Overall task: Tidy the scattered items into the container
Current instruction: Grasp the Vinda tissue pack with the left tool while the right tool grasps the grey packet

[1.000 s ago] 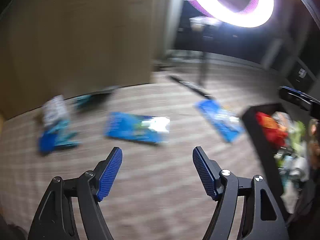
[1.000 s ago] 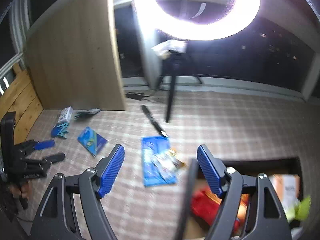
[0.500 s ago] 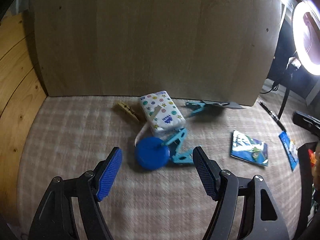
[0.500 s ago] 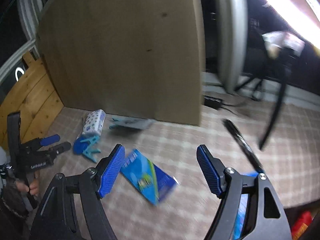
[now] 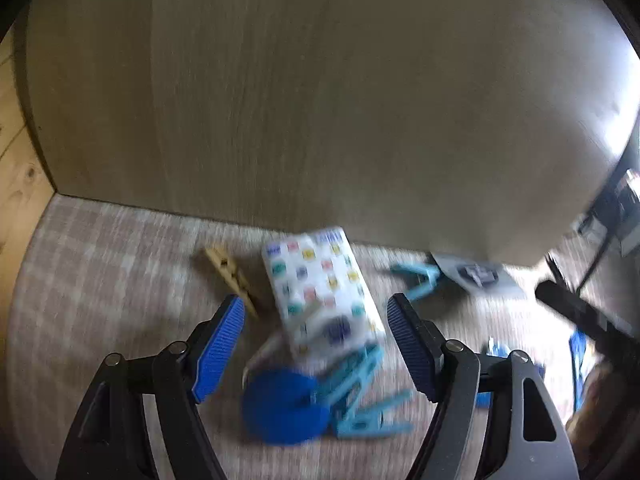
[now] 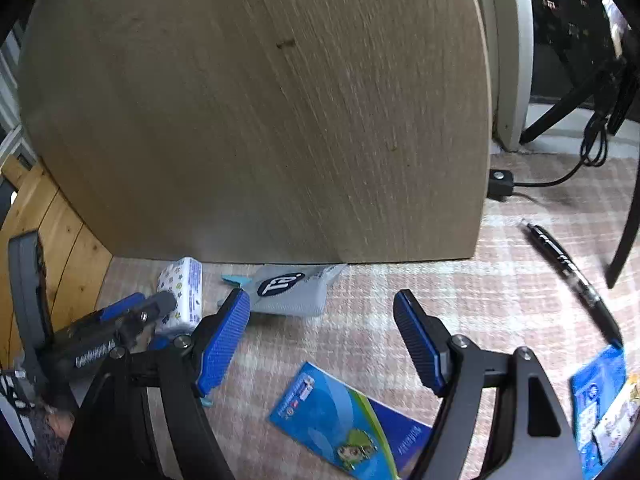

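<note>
**A:** Between my left claw's (image 5: 316,344) fingers, spread wide and holding nothing: the patterned tissue pack (image 5: 320,292), flat on the checked cloth (image 5: 100,280), its near end just ahead of the pads.

**B:** So which step is this?

**A:** Reaching for a pick, I judge. Nothing is gripped on either side. Right claw (image 6: 322,340) is also wide open and empty, and hovers over bare cloth with the blue card (image 6: 344,424) just beneath it.

**B:** And the container?

**A:** Not in view from either wrist, so I cannot place it. It has to be found again after the pick.

**B:** What does the next move call for?

**A:** Left claw lower, pads on the pack's long sides, then squeeze. The pack looks soft, so it will likely give.

**B:** Anything in the way?

**A:** Clutter. Blue round disc (image 5: 284,408) and light-blue clip (image 5: 364,400) sit right under the claw, touching the pack's near end. Wooden peg (image 5: 232,276) lies just beyond my left pad. Wooden panel (image 5: 320,100) stands close behind the pack. Grey pouch (image 6: 292,292) lies ahead of the right claw, black pen (image 6: 568,272) well off to its right.
</note>
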